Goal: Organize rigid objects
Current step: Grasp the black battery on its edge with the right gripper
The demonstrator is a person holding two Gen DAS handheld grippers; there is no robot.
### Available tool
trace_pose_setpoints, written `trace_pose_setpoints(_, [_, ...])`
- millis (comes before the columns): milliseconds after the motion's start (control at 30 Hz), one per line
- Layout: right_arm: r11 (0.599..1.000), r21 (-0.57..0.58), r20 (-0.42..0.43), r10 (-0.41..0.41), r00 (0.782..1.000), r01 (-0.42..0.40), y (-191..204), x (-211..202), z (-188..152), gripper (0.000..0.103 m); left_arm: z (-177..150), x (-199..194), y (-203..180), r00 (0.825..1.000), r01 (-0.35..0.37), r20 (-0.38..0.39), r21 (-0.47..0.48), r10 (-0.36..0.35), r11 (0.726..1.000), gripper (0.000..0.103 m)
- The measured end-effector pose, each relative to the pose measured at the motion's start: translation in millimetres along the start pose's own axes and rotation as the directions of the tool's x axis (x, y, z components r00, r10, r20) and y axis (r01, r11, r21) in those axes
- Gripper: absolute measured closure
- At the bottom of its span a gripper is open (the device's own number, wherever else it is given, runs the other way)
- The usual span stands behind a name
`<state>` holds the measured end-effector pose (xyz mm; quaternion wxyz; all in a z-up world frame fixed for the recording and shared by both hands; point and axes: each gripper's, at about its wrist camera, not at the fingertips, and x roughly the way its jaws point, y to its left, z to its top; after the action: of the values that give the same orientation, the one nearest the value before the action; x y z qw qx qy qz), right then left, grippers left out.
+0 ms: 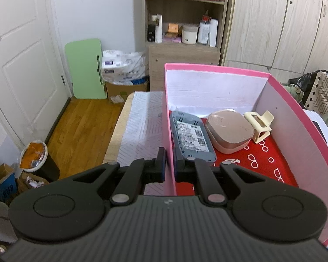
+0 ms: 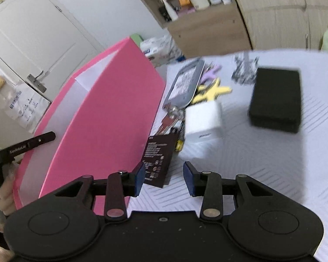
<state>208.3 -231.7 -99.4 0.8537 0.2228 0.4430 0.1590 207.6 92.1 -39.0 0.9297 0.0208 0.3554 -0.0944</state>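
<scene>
A pink box (image 1: 218, 68) stands on the table, and my left gripper (image 1: 170, 164) is shut on its left wall. Inside it, on a red glasses-print lining (image 1: 262, 159), lie a grey labelled device (image 1: 191, 137), a pink rounded case (image 1: 229, 131) and a cream claw clip (image 1: 259, 124). In the blurred right wrist view my right gripper (image 2: 165, 180) is open and holds nothing, just right of the pink box (image 2: 111, 118). Ahead of it lie a dark brown card (image 2: 158, 159), a white cube (image 2: 202, 120), a second grey device (image 2: 184, 85), a yellow clip (image 2: 214, 91) and a black box (image 2: 275, 100).
The table carries a white patterned cover (image 2: 262, 174) and ends at a wooden edge (image 1: 118, 131) on the left. Beyond that are wood floor, a bin (image 1: 36, 157), a white door and shelves (image 1: 183, 21). A person's hand (image 2: 4, 194) shows at the box's near corner.
</scene>
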Motion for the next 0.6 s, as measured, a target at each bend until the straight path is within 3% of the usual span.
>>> trace_pose_setpoints(100, [0.997,0.057,-0.015,0.055,0.998,-0.054,-1,9,0,0.067,0,0,-1,1.000,-0.006,-0.001,0.008,0.006,1.000,0.096])
trace_pose_setpoints(200, [1.000,0.019,0.012,0.001,1.000,-0.001,7,7,-2,0.086,2,0,-1,1.000,-0.009,-0.003,0.009,0.009,1.000,0.096])
trace_pose_setpoints(433, [1.000,-0.019,0.015,0.023,1.000,-0.022,13,3,2,0.088,1,-1,-1,1.000,-0.009,-0.002,0.014,0.009,1.000,0.096])
trace_pose_setpoints(600, [1.000,-0.008,0.014,-0.013,1.000,0.013,9,11,6,0.083,1,-1,0,1.000,-0.010,-0.002,0.009,0.010,1.000,0.096])
